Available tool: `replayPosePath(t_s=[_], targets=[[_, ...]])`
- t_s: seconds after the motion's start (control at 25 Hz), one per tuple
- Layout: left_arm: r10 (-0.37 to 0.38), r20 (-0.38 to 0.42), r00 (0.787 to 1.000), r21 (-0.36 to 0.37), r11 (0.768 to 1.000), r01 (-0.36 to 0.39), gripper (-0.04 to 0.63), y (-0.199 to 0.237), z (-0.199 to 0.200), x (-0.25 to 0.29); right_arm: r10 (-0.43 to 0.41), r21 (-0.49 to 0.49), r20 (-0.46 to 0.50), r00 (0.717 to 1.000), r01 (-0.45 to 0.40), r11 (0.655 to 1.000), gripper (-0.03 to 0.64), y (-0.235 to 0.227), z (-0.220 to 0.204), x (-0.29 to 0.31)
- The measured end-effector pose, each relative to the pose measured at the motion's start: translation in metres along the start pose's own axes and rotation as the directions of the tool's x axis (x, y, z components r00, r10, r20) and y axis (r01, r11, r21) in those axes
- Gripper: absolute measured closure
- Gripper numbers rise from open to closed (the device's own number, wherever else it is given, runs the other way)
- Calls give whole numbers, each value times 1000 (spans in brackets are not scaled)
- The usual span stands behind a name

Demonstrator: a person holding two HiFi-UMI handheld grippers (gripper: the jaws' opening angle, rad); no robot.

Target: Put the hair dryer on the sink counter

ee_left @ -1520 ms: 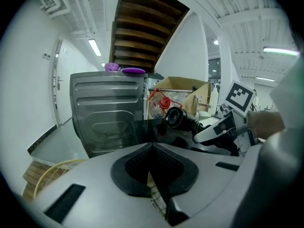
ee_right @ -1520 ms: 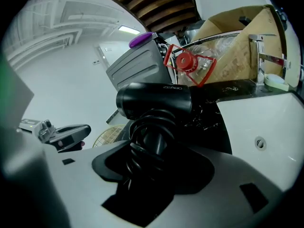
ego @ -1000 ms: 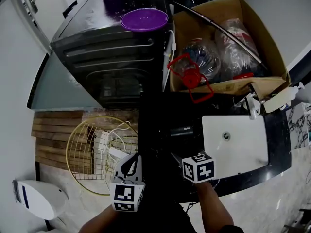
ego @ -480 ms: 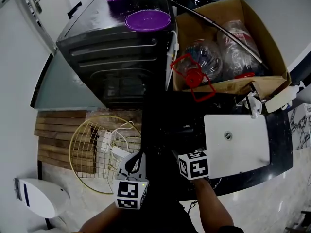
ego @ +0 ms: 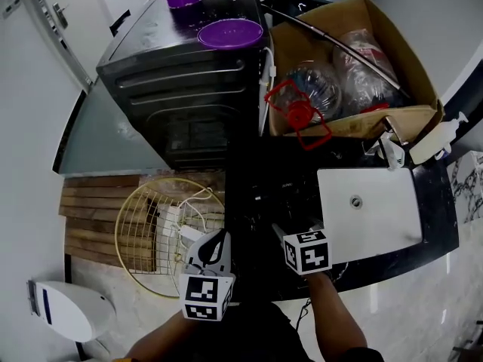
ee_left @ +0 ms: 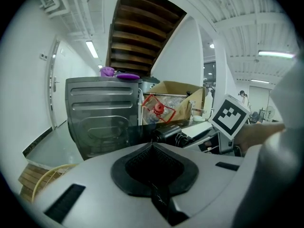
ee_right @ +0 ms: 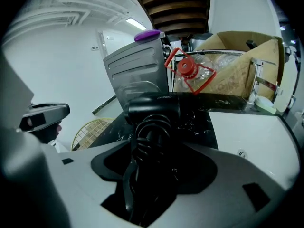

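Opening around the hair dryer (ee_right: 154,109), which lies on the black bench (ee_right: 205,121), the right tool (ee_right: 154,161) loosens; left tool (ee_left: 152,147) clenched, empty.

purple bowl (ego: 230,32) atop black appliance (ego: 189,89) | cardboard box (ego: 355,127) | wire basket (ego: 151,240)

Hair dryer (ee_right: 154,109) on counter (ego: 432,202) left of sink (ego: 370,213), cardboard box (ego: 349,130) behind

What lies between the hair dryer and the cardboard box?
Right gripper view: bare black marbled counter between hair dryer and cardboard box; only the bottle's red handle hangs over the box's front.
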State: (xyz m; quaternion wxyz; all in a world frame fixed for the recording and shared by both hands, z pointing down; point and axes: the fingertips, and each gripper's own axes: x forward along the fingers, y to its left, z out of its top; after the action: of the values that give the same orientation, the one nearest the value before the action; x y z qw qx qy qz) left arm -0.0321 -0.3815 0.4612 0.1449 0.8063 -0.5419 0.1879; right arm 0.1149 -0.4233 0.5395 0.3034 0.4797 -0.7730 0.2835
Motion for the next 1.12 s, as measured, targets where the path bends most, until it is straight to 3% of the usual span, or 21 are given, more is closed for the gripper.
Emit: replayPosePath(t_s=[0.32, 0.56, 0.88, 1.12], targets=[[-71, 50, 996, 35, 997, 69, 588, -22, 1, -42, -85, 15, 177, 981, 84, 996, 336, 23, -4, -72], [-120, 76, 990, 63, 991, 116, 588, -27, -9, -92, -123, 80, 278, 953, 104, 991, 392, 66, -26, -123], [-175, 125, 976, 95, 982, 164, 588, -28, -31, -161, -197, 119, 350, 916, 165, 979, 537, 137, -71, -171], [-194, 162, 968, 127, 976, 174, 588, -27, -49, -218, -212, 121, 366, 906, 179, 976, 572, 189, -102, -200]])
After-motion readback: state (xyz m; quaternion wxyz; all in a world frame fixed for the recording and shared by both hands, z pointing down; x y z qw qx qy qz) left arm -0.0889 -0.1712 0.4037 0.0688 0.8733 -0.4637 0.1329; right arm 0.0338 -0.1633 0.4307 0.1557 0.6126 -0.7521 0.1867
